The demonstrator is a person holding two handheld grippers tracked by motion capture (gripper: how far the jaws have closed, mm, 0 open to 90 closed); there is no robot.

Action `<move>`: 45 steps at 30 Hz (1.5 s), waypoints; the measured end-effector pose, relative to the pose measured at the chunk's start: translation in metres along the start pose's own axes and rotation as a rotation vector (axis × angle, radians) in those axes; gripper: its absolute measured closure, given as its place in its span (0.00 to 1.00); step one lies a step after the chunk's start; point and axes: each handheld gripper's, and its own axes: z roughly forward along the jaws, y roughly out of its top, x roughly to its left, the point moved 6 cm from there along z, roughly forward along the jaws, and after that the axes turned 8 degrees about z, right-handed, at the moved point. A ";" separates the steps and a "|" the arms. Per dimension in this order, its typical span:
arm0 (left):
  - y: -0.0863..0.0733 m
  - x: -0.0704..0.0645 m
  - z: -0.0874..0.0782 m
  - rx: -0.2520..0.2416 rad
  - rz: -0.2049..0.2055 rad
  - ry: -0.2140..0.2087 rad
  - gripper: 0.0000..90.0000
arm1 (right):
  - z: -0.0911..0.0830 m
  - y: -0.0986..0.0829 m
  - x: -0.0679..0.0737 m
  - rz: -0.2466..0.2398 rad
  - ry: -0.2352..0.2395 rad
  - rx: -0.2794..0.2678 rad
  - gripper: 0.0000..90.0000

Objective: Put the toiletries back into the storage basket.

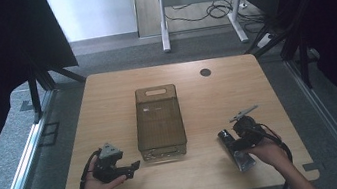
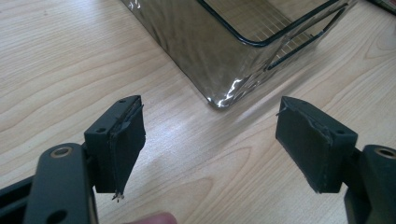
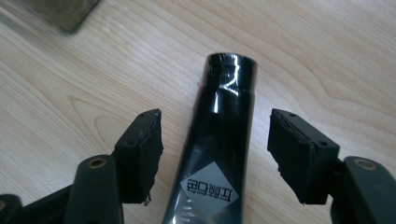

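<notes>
The black tube [image 3: 219, 140] lay on the table [image 1: 106, 98] at the lower right of the high view. The right gripper [image 3: 215, 154] stood open around it, not yet squeezing. It should close gently on the middle. The left gripper [image 2: 210, 149] waited open near the clear box [image 1: 159, 121].

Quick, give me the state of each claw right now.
Left claw: open, holding nothing, near the clear bin.
Right claw: open, straddling the black tube, not clamped.
</notes>
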 end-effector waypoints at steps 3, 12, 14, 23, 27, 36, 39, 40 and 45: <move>0.000 0.000 0.001 0.004 0.001 0.001 0.27 | 0.002 -0.002 0.000 0.006 -0.010 0.019 0.36; -0.001 0.000 0.002 0.010 -0.001 0.005 0.27 | 0.015 -0.004 -0.001 0.011 -0.027 0.062 0.31; -0.001 0.000 0.003 0.013 0.003 0.010 0.27 | 0.018 -0.004 -0.001 0.015 -0.034 0.071 0.30; -0.002 -0.005 0.008 0.028 0.017 0.002 0.27 | 0.027 -0.009 0.001 0.019 -0.041 0.112 0.28; -0.002 -0.005 0.008 0.030 0.019 0.001 0.27 | 0.029 -0.009 0.001 0.017 -0.052 0.120 0.28; -0.002 -0.003 0.008 0.030 0.013 0.008 0.27 | 0.037 -0.007 -0.002 0.017 -0.077 0.160 0.34; -0.002 -0.003 0.008 0.029 0.014 0.007 0.27 | 0.039 -0.006 -0.003 0.019 -0.081 0.170 0.36; -0.002 -0.003 0.008 0.028 0.013 0.007 0.27 | 0.040 -0.005 -0.003 0.021 -0.079 0.181 0.39; -0.003 -0.002 0.008 0.027 0.010 0.007 0.27 | 0.043 -0.006 -0.003 0.021 -0.081 0.210 0.43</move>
